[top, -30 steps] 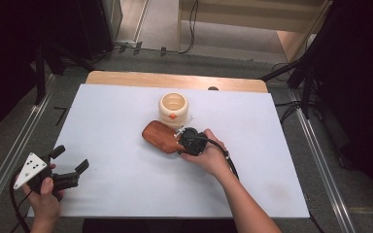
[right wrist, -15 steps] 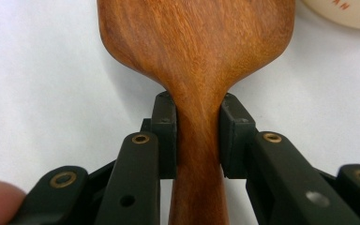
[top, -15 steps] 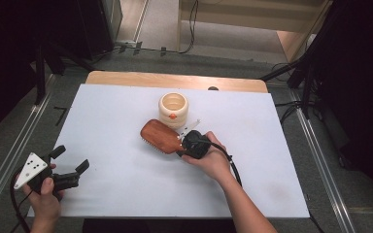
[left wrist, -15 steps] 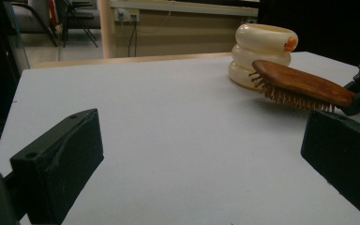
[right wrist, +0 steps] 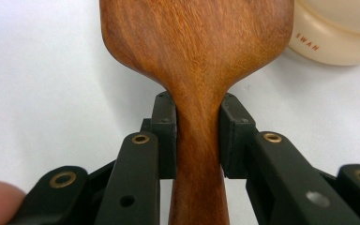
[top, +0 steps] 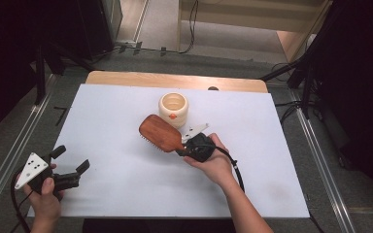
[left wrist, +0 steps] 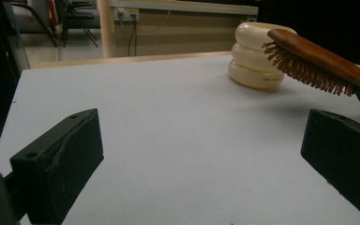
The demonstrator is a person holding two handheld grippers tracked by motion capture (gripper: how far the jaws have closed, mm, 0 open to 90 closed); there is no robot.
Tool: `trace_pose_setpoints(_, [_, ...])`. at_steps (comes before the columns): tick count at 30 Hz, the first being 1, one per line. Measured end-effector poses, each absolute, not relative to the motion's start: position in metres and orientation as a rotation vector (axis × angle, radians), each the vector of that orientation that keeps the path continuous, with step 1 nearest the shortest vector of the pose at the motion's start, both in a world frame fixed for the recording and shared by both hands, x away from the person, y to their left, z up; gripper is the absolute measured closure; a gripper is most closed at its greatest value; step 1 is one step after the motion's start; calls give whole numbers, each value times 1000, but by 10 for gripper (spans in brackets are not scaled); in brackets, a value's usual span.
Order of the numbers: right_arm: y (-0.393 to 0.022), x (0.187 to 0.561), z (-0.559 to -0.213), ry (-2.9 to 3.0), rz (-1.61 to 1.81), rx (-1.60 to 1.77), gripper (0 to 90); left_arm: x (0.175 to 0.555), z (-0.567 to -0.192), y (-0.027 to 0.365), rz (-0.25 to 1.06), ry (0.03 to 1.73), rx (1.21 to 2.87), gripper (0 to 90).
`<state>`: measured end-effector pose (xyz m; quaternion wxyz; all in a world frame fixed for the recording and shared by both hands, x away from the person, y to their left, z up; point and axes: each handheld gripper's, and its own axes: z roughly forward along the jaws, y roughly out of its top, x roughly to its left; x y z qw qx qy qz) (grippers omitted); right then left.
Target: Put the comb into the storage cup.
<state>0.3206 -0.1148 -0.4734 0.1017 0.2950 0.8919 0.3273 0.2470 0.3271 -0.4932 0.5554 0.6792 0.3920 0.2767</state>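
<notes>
A white tabletop (top: 126, 145) with a strip of bare wood along its far edge fills the scene, flanked by metal rails and a grey floor strung with cables.

Nearest the camera, at the table's front left corner, the person's left hand holds the left gripper (top: 70, 167), topped by a grey three-cornered plate; its two black jaws stand wide apart with nothing between them, and in the left gripper view only bare white surface lies in the gap.

Closer to mid-table, the right gripper (top: 187, 146) clamps the narrow neck of a reddish-brown wooden paddle hairbrush (top: 161, 133). In the right gripper view its two black pads press on either side of the handle (right wrist: 199, 140), just below where the wood flares into the broad oval head. The left gripper view shows the brush lifted clear of the table, tilted, its dark bristles (left wrist: 304, 68) facing down and a soft shadow beneath it.

Just beyond the brush head sits a cream-coloured ribbed round pot (top: 173, 108), open at the top, with the word SWAN legible on its side in the right gripper view. Whether brush and pot touch cannot be told.
</notes>
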Motion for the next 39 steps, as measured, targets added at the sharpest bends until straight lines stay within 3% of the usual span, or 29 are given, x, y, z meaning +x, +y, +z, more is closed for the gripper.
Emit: trace_pose_setpoints(39, [-156, 291, -448, 2429, 1234, 851, 695, 247, -494, 322, 692, 923, 1649, 0])
